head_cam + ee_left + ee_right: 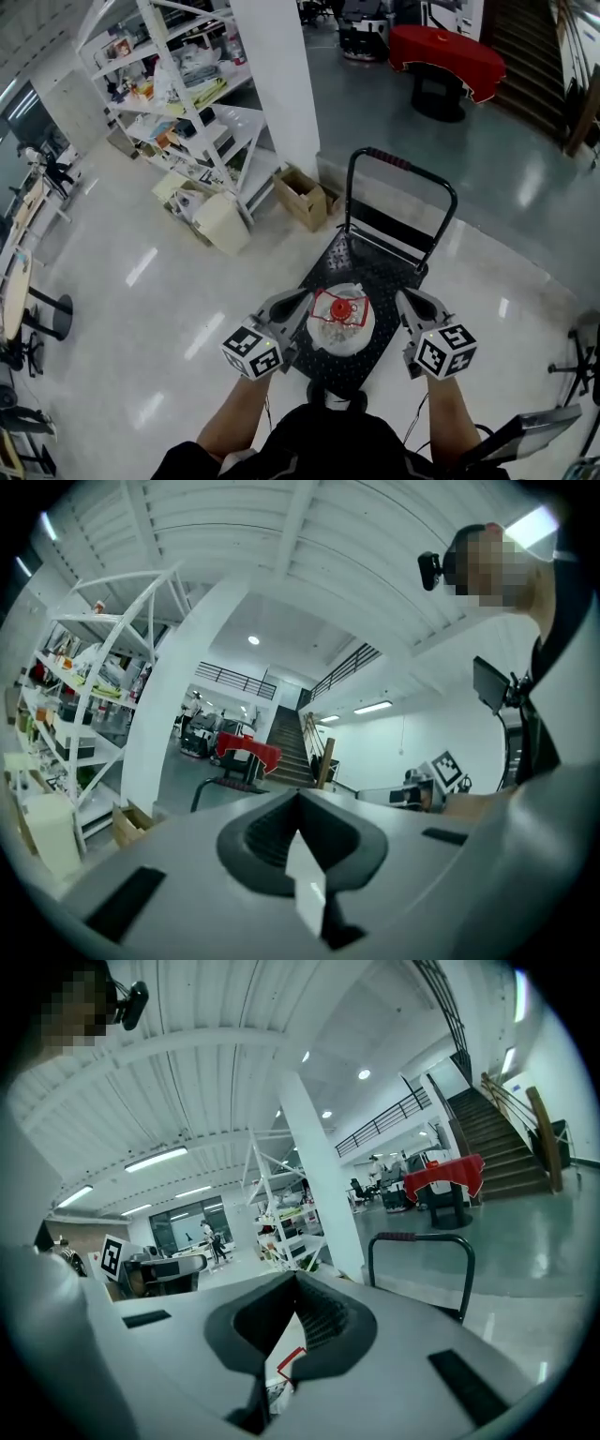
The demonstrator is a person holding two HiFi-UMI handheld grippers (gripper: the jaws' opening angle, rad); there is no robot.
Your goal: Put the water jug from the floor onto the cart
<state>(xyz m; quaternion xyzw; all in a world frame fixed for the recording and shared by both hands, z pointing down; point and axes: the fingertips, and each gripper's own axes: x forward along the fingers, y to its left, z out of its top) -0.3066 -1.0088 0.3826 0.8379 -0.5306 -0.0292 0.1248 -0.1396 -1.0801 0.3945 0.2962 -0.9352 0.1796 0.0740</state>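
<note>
The water jug, clear with a red cap and red label, stands upright on the black cart deck, near its front end. My left gripper hangs just left of the jug and my right gripper just right of it; neither touches it. In the left gripper view the left gripper has its jaws met, with nothing between them. In the right gripper view the right gripper is likewise shut and empty, and a bit of the jug's red label shows below it. The cart handle rises at the far end.
A white pillar and white shelving full of goods stand at the back left, with a cardboard box and a white bin at their foot. A red-draped table and stairs lie beyond the cart.
</note>
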